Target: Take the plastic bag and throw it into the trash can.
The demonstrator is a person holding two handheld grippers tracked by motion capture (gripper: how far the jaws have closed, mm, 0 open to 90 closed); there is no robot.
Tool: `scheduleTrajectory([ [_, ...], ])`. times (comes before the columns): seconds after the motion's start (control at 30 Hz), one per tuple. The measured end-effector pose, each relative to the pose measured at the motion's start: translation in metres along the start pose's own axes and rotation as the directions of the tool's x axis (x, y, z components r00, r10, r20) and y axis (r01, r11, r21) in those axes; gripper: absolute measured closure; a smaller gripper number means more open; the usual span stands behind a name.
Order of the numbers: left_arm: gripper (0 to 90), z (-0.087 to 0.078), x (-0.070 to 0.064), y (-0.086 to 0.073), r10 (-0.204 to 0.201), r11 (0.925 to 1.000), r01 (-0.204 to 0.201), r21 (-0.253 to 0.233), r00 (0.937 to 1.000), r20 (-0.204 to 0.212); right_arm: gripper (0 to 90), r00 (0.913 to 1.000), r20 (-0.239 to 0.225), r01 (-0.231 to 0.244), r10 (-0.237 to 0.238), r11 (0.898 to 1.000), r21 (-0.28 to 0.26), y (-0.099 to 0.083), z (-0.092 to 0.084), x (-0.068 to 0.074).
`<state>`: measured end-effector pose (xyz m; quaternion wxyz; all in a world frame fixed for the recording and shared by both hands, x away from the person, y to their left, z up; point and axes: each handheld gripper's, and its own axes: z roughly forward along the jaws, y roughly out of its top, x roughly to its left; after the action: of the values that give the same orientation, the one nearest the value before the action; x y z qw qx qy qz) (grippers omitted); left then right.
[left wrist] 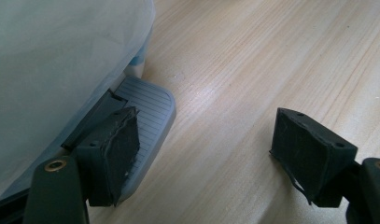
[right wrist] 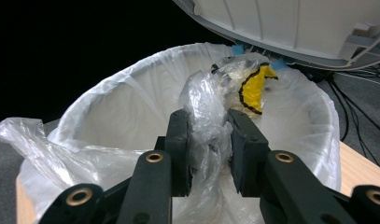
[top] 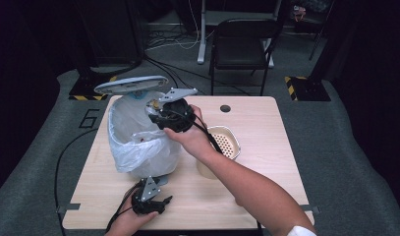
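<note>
Holding a crumpled plastic wrapper [right wrist: 211, 116] with a yellow scrap in it, the right gripper [right wrist: 208, 140] has its fingers clamped on it right above the open bin [top: 138, 142], whose lid [top: 131, 84] is up. The carry looks done; what is left is letting go so the wrapper drops into the bin's white liner [right wrist: 131, 107]. The right arm reaches over the table [top: 256, 128] to the bin's rim. The left gripper [left wrist: 206, 154], fingers apart, rests by the bin's pedal [left wrist: 150, 107]
</note>
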<state>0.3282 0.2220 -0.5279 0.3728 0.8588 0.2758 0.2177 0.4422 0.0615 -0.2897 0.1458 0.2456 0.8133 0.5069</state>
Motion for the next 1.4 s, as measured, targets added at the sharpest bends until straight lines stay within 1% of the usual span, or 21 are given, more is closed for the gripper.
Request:
scheduleTrajectory([
  [0.07,23.0,0.000,0.000,0.000,0.000,1.0000,0.000,0.000,1.0000,0.000,71.2,0.9999,0.011,0.004,-0.004,1.000,-0.001,0.000,0.005,0.001],
  [0.3,23.1,0.000,0.000,0.000,0.001,1.0000,-0.001,0.000,1.0000,0.000,70.7,0.9997,0.023,-0.005,0.005,1.000,0.004,0.002,0.017,0.002],
  [0.5,23.0,0.000,0.000,0.000,0.001,1.0000,-0.001,0.000,1.0000,0.000,68.7,0.9988,0.041,-0.028,0.028,1.000,0.005,0.003,0.023,-0.001],
  [0.53,23.1,0.000,0.000,0.000,0.000,1.0000,0.000,0.000,1.0000,0.000,67.1,0.9986,0.043,-0.030,0.030,1.000,0.001,0.002,0.024,-0.002],
  [0.57,23.1,0.000,0.000,0.000,0.000,1.0000,0.000,0.000,1.0000,0.000,63.7,0.9985,0.045,-0.032,0.032,0.999,-0.001,0.002,0.025,-0.003],
  [0.63,23.1,0.000,0.000,0.000,0.000,1.0000,0.000,0.000,1.0000,0.000,54.2,0.9988,0.037,-0.033,0.034,0.999,-0.010,0.002,0.027,-0.004],
  [0.73,23.1,0.000,0.000,0.000,0.000,1.0000,0.000,0.000,1.0000,0.000,46.4,0.9986,0.038,-0.036,0.037,0.999,-0.025,0.001,0.027,-0.003],
  [0.77,23.1,0.000,0.000,0.000,0.000,1.0000,0.000,0.000,1.0000,0.000,45.7,0.9985,0.038,-0.039,0.040,0.999,-0.029,0.001,0.026,-0.002],
  [0.8,23.1,0.000,0.000,0.000,0.000,1.0000,0.000,0.000,1.0000,0.000,45.5,0.9989,0.036,-0.028,0.029,0.999,-0.034,0.001,0.026,-0.002],
  [0.83,23.1,0.000,0.000,0.000,0.000,1.0000,0.000,0.000,1.0000,0.000,45.4,0.9989,0.038,-0.028,0.029,0.999,-0.034,0.001,0.024,-0.001],
  [1.0,23.1,0.000,0.000,0.000,0.000,1.0000,0.000,0.000,1.0000,0.000,46.4,0.9989,0.047,-0.004,0.005,1.000,-0.026,0.000,0.016,0.002],
  [1.1,23.1,0.000,0.000,0.000,0.001,1.0000,-0.001,0.000,1.0000,0.000,47.5,0.9982,0.057,0.018,-0.017,1.000,-0.024,0.000,0.007,0.004],
  [1.23,23.1,0.000,0.000,0.000,0.000,1.0000,0.000,0.000,1.0000,0.000,51.0,0.9986,0.042,0.031,-0.031,0.999,-0.010,-0.001,-0.006,0.005],
  [1.4,23.1,0.000,0.000,0.000,0.000,1.0000,0.000,0.000,1.0000,0.000,51.0,0.9981,0.054,0.031,-0.030,0.999,-0.009,-0.004,-0.021,0.001],
])
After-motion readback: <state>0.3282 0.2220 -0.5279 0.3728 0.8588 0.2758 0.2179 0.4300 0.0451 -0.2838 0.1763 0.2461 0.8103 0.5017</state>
